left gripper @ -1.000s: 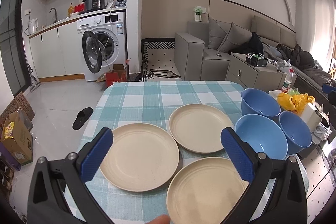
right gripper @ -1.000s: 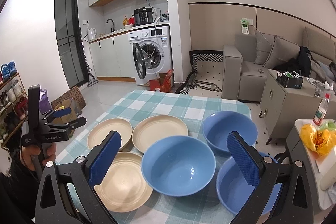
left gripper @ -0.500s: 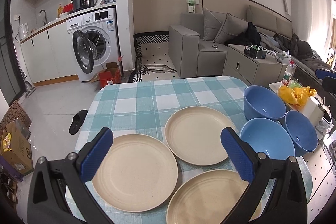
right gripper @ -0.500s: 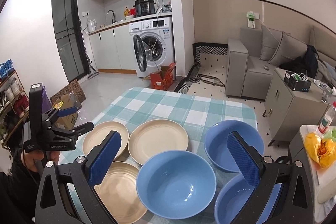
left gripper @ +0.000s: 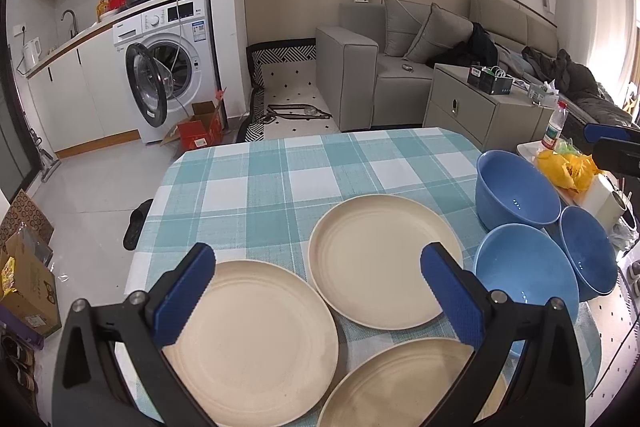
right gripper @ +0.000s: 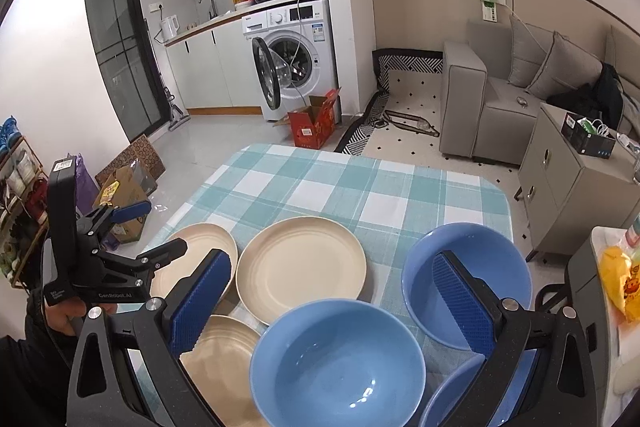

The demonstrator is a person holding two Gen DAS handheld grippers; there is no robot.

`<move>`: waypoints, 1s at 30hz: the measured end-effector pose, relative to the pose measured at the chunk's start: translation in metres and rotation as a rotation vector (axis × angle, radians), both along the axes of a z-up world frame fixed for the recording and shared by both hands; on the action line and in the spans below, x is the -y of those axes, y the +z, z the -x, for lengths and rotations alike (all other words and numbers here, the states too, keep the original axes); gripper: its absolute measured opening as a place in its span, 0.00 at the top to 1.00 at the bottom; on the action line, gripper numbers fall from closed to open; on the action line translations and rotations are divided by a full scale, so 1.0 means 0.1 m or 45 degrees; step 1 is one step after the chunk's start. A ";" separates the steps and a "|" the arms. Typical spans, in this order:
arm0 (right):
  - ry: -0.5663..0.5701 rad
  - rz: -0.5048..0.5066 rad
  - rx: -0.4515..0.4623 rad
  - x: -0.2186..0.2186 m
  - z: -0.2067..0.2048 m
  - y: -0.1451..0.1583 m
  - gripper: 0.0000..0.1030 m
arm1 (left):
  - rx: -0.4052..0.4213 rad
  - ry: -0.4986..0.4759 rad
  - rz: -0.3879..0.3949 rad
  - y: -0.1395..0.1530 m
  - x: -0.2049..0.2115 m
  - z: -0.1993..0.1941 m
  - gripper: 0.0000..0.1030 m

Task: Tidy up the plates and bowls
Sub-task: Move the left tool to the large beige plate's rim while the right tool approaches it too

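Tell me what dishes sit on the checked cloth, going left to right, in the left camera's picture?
Left plate → middle plate → near bowl → right bowl. I left out the closest plate and the far bowl, since they overlap the others in the left-to-right order.

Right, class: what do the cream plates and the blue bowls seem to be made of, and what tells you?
Cream plates: probably matte plastic or fibre composite; dull surface, faint moulded rings, no glare. Blue bowls: probably glossy plastic or glazed ceramic; small bright highlights inside. The look cannot settle either.
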State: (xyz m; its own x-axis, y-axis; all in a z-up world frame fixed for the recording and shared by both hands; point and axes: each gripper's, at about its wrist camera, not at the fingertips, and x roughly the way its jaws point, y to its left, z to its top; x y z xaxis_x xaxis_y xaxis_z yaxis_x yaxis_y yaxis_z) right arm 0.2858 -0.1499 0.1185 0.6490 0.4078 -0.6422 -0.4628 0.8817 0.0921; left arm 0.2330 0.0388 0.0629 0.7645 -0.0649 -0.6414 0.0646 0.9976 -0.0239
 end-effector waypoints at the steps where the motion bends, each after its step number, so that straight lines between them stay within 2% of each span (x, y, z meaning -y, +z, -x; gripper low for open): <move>1: 0.000 0.003 -0.009 0.00 -0.04 -0.02 0.00 | -0.006 -0.001 -0.001 -0.02 0.00 -0.03 0.00; 8: 0.020 0.016 -0.091 -0.14 -0.35 -0.21 0.00 | -0.041 -0.016 -0.012 -0.13 0.03 -0.19 0.00; 26: 0.046 0.164 -0.277 -0.61 -0.92 -0.76 0.03 | -0.146 -0.034 -0.012 -0.50 0.02 -0.57 0.01; 30: 0.037 0.184 -0.333 -0.66 -1.06 -0.89 0.06 | -0.167 -0.045 -0.020 -0.57 0.04 -0.65 0.06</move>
State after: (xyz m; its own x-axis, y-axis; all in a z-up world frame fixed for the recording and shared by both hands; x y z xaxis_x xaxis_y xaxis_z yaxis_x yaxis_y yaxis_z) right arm 0.3914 -0.0843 0.0293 0.4435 0.3160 -0.8387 -0.4649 0.8812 0.0862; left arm 0.2979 0.0345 0.0064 0.6716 -0.0797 -0.7367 0.0972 0.9951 -0.0191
